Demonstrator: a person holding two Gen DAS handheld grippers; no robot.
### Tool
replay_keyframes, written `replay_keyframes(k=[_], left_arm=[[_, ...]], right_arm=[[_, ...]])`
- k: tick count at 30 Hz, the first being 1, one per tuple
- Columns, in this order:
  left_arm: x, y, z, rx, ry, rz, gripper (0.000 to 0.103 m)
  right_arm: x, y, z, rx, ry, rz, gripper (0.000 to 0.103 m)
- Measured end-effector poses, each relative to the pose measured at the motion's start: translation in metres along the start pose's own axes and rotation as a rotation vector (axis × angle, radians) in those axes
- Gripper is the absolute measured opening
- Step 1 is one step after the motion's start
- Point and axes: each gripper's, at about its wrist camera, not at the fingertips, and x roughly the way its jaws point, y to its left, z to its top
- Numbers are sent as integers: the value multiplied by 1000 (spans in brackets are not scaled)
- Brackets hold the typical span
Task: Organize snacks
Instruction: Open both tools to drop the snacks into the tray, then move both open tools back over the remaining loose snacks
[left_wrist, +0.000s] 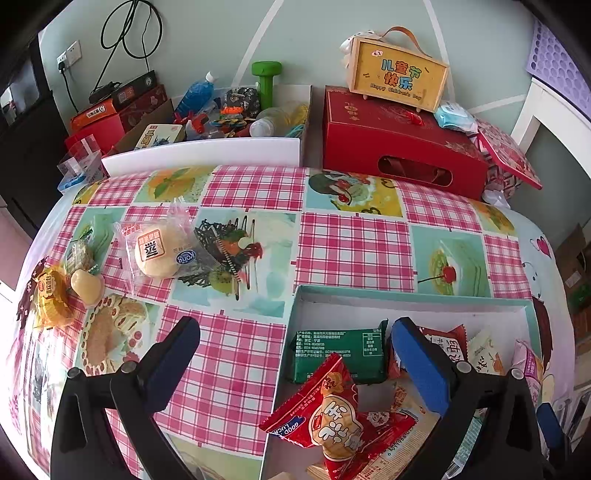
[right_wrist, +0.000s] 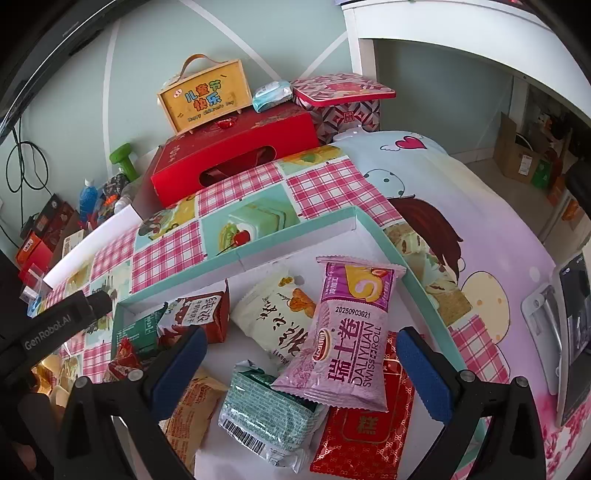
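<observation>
A table (left_wrist: 354, 243) covered in a pink plaid cloth with printed dessert squares fills both views. In the left wrist view a shallow teal-rimmed tray (left_wrist: 406, 293) sits at the lower right of the frame, holding a dark green packet (left_wrist: 340, 354) and a red snack packet (left_wrist: 332, 410) that leans on the tray's left wall. The left hand-held gripper (left_wrist: 295, 365) hangs over that wall with its jaws spread wide and nothing pressed between them. At the left of the frame, outside the tray, lie a wrapped bun (left_wrist: 159, 251), a pale heart-shaped jelly cup (left_wrist: 88, 286) and a yellow-wrapped cake (left_wrist: 51, 299).

In the right wrist view the tray (right_wrist: 295, 240) takes up the centre, and a purple Swiss roll packet (right_wrist: 343, 332) lies on top of a cream packet (right_wrist: 273, 317), a pale green packet (right_wrist: 269, 410) and a red patterned packet (right_wrist: 369, 424). The right hand-held gripper (right_wrist: 301, 365) is also wide open, its blue pads on either side of the pile without touching it.

Along the far edge, by a pale green wall (left_wrist: 221, 44), stand a red gift box (left_wrist: 399, 147) with a yellow handled box (left_wrist: 399, 75) on it, a green dumbbell (left_wrist: 266, 83) and a blue bottle (left_wrist: 195, 94). White shelving (right_wrist: 443, 29) fills the upper right of the right wrist view.
</observation>
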Motion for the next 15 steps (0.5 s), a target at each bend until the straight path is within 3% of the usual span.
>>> replay_keyframes(k=[15], left_arm=[[-29, 27, 5, 3, -55, -53, 103]], right_arm=[[-36, 25, 7, -59, -79, 16, 103]])
